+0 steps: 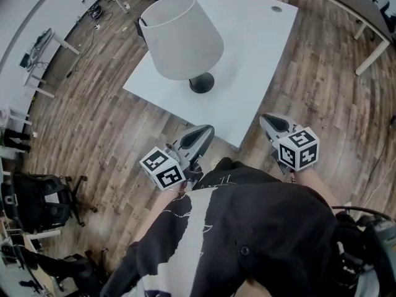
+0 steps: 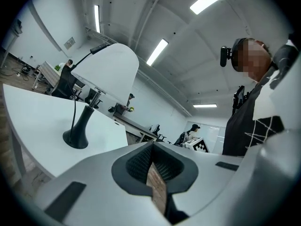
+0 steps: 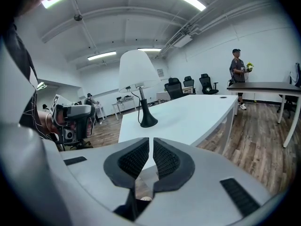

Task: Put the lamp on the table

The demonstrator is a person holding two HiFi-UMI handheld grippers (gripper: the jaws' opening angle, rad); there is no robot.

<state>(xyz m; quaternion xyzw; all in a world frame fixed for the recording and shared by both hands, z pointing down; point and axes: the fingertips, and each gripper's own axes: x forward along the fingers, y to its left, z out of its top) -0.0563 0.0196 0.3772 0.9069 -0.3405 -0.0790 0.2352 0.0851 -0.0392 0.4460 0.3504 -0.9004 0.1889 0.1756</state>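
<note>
Room: open office with a wood-plank floor point(image 1: 93, 116), strip lights overhead, desks and chairs well behind.
Table: white table point(image 1: 260, 54), its near corner just ahead of both grippers.
Lamp: lamp point(image 1: 185, 39) stood upright on the table, its dark round base flat on the top and the pale shade above it; the task looked already met.
Left gripper: left gripper point(image 1: 199, 133) was pressed together with nothing between the pads, pointing level at the table edge.
Right gripper: right gripper point(image 1: 272, 122) was nearly together, only a thin slit between the pads, and nothing in it.
Direction: from the left gripper the lamp lay ahead and slightly left; from the right gripper, ahead and further left, across the tabletop.
Long axis: the stem ran vertical, square to both grippers' line of reach.
Nearer hand: the left one, judged from the head view; neither touched the lamp.
</note>
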